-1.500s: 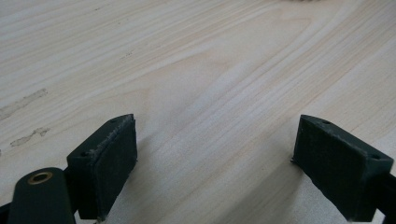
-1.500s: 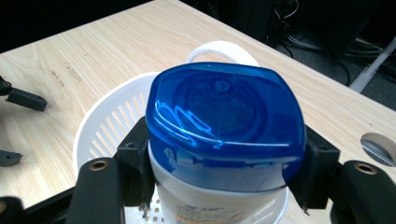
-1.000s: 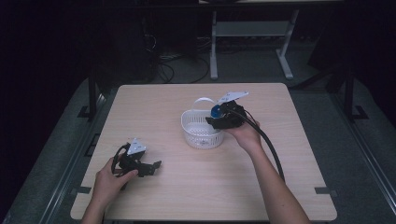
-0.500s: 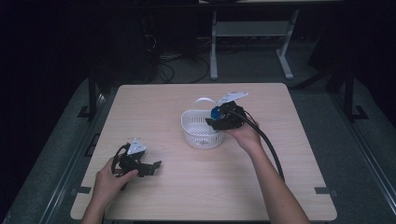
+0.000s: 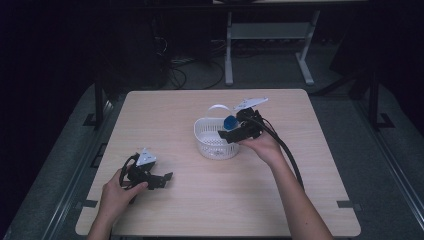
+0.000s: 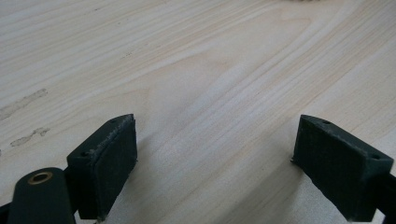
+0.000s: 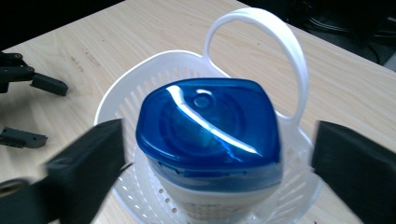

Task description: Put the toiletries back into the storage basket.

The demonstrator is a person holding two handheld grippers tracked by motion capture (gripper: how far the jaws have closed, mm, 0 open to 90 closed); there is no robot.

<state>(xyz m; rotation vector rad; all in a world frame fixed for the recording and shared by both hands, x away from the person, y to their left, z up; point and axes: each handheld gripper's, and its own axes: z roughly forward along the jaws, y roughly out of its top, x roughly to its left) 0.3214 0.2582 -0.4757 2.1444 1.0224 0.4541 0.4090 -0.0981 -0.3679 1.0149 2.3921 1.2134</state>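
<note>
Bottle with blue cap (image 7: pixel 210 126) stands upright in white basket (image 5: pixel 210 140) mid-table (image 5: pixel 200 210). Right hand-held gripper (image 5: pixel 235 131) at basket's right rim, jaws spread either side of cap (not touching it). Left hand-held gripper (image 5: pixel 162 180) low over bare table, near left front, jaws spread, holding nothing.

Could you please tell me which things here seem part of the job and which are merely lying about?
Likely in the job:
bottle, blue cap, in the basket
basket, white
right gripper, open around the bottle
table

Idle or background:
left gripper, open, over bare table
metal stand on the floor behind
</note>
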